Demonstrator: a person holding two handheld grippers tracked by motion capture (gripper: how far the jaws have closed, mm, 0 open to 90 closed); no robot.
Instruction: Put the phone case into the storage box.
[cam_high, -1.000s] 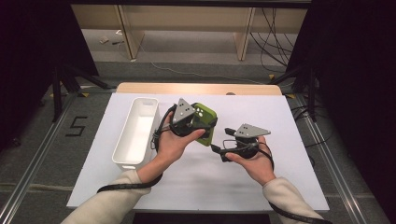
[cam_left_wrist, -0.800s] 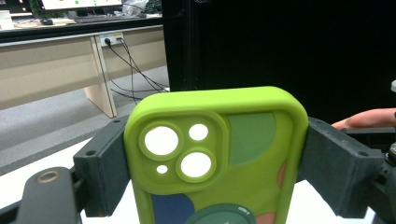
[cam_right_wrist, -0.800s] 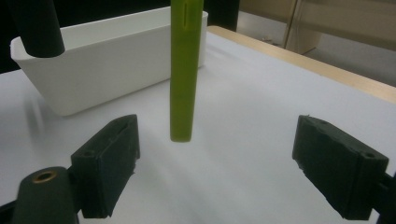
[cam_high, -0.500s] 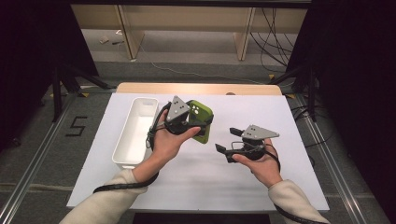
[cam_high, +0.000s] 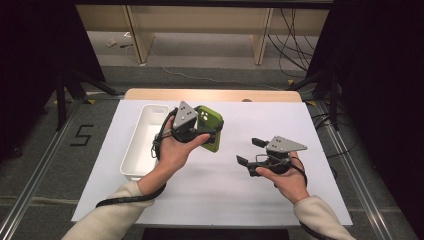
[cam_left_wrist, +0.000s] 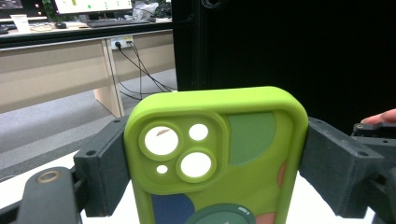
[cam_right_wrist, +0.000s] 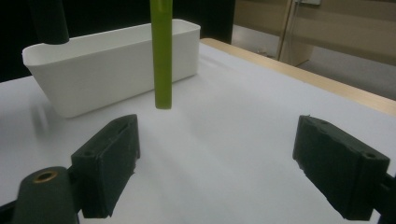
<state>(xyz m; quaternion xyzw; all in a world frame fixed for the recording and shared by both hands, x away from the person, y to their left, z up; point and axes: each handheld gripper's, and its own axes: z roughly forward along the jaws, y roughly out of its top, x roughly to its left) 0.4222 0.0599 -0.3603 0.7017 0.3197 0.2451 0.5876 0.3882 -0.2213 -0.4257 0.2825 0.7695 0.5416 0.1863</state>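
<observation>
1. The left claw (cam_high: 209, 134) holds a green phone case (cam_high: 211, 125), its two black jaws pressed against the case's long side edges, as the left gripper view shows.
2. In that view the phone case (cam_left_wrist: 219, 154) stands upright between the jaws with its back toward the camera: a raised camera block with round cut-outs at the upper left, and darker green, blue and salmon patches lower down.
3. From the high view the case is lifted off the bench (cam_high: 220, 190), held just to the right of a white rectangular bin (cam_high: 145, 145) and near the middle of the bench's far half.
4. The right claw (cam_high: 250, 151) is wide and has nothing between its jaws; it sits low over the white bench surface, well apart from the case and pointing toward the left.
5. In the right gripper view the case (cam_right_wrist: 161, 51) appears edge-on as a thin green vertical strip, hanging clear of the bench, with the white bin (cam_right_wrist: 112, 65) behind it.
6. The right claw's jaws (cam_right_wrist: 219, 168) frame bare white bench (cam_right_wrist: 224, 140) in that view.
7. The bin lies lengthwise along the bench's left side.
</observation>
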